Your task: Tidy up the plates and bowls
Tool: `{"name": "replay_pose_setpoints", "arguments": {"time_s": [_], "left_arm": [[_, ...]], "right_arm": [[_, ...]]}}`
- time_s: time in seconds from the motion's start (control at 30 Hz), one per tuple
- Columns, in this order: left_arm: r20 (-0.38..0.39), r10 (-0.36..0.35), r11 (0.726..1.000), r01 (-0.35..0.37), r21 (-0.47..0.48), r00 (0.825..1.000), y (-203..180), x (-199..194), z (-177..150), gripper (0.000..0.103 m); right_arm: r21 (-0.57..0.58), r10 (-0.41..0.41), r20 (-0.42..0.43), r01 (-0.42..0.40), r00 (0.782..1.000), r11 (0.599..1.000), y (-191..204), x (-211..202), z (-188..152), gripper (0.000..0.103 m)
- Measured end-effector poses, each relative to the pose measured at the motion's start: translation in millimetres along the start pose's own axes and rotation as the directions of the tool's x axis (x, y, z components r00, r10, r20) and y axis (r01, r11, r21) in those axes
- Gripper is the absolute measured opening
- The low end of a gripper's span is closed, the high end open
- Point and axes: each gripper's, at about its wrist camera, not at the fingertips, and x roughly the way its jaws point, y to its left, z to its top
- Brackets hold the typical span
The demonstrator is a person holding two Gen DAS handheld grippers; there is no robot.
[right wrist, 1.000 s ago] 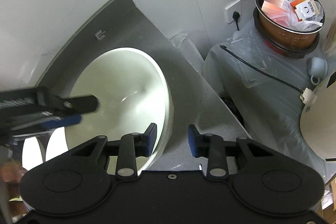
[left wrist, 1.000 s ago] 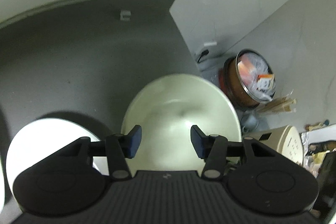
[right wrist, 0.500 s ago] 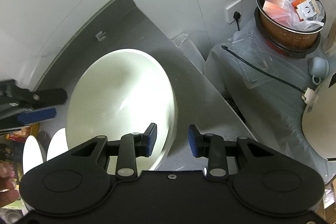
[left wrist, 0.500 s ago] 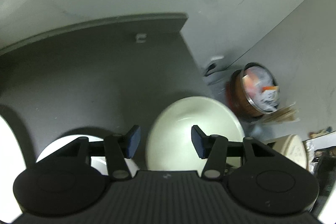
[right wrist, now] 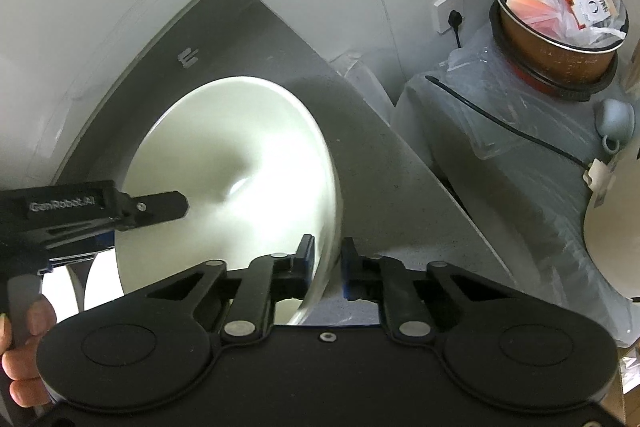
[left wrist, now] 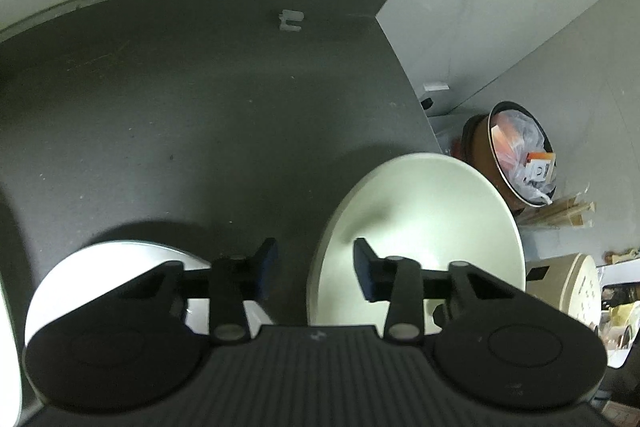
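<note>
Resting near the worktop's point(left wrist: 200, 99) right edge, the pale bowl point(right wrist: 240, 179) has its rim pinched between the narrowed right gripper point(right wrist: 325, 259); such a thin-edge hold could slip and tip it over the side. Left gripper point(left wrist: 316, 263) hovers wide and empty beside a white plate point(left wrist: 120, 259).

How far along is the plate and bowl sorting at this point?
Nothing looks finished yet. In hand: the right gripper is clamped on the rim of the large bowl on the dark counter. The left gripper is open and empty, near a white plate. Left: moving the bowl and sorting the white plate.
</note>
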Motion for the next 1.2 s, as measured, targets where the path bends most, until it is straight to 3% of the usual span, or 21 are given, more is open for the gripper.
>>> {"name": "replay_pose_setpoints", "arguments": {"time_s": [0.1, 0.37, 0.9, 1.2], "left_arm": [[-0.032, -0.026, 1.000, 0.026, -0.009, 0.999, -1.7, 6.0, 0.0, 0.022], [-0.027, -0.027, 1.000, 0.027, 0.002, 0.999, -5.7, -3.3, -3.0, 0.022], [0.117, -0.034, 0.998, 0.028, 0.053, 0.993, -24.5, -82.0, -22.1, 0.022], [0.166, -0.035, 0.999, 0.030, 0.029, 0.986, -18.6, -118.3, -43.2, 0.022]], "right_arm": [[-0.009, -0.002, 0.007, 0.002, 1.000, 1.000, 0.7, -1.2, -1.5, 0.013], [-0.043, -0.003, 0.052, 0.005, 0.999, 0.999, 4.5, -16.2, -5.2, 0.013], [-0.065, 0.069, 0.147, -0.060, 0.987, 0.996, 16.3, -78.7, -11.7, 0.015], [-0.149, 0.093, 0.196, -0.064, 0.976, 0.987, 30.7, -108.5, -24.8, 0.016]]}}
